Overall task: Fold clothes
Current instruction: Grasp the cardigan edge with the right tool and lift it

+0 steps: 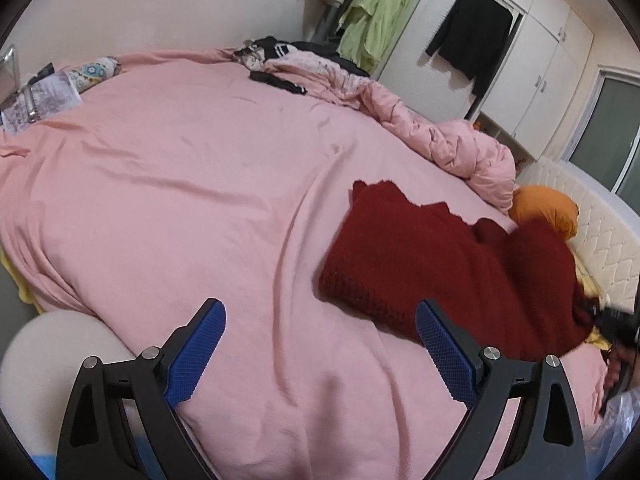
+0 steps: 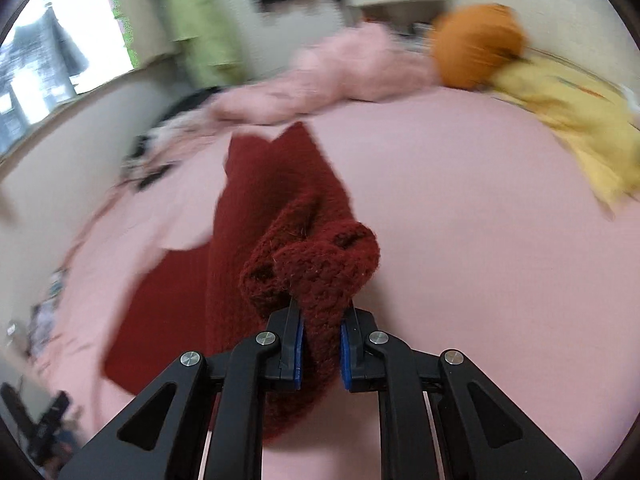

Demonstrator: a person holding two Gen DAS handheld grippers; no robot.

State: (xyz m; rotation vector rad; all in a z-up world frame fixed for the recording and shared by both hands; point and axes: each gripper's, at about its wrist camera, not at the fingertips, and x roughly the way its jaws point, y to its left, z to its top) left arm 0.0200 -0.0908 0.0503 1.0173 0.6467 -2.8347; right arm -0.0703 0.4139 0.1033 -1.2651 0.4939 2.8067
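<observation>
Now we see our right gripper [image 2: 321, 340] clamped on a bunched fold of the dark red knitted sweater [image 2: 280, 216], the wool squeezed tight between the two blue pads [image 2: 298, 354] and bulging out just beyond the fingertips. From that pinch the rest of the sweater trails ahead and to the left of the fingers, spread over the pink bedsheet [image 2: 460, 208]. Much of this view is smeared by motion blur, so we cannot tell fine detail in the background.

Our left gripper [image 1: 320, 344] hangs with its fingers spread wide and nothing between them; only bare pink bedsheet [image 1: 180, 184] shows in the gap. The sweater [image 1: 440, 264] lies ahead and to the right of these fingers, its near edge just beyond the right blue pad [image 1: 444, 356], not touching it as far as we can tell.

Farther ahead of the right fingers, an orange cushion [image 2: 478, 44] sits beside a yellow cloth [image 2: 572, 116], with a crumpled pink duvet [image 2: 352, 72] to its left. In the left wrist view, the same duvet [image 1: 452, 140] lies beyond the sweater, the cushion [image 1: 546, 210] just to its right, against a white padded headboard [image 1: 600, 236].
</observation>
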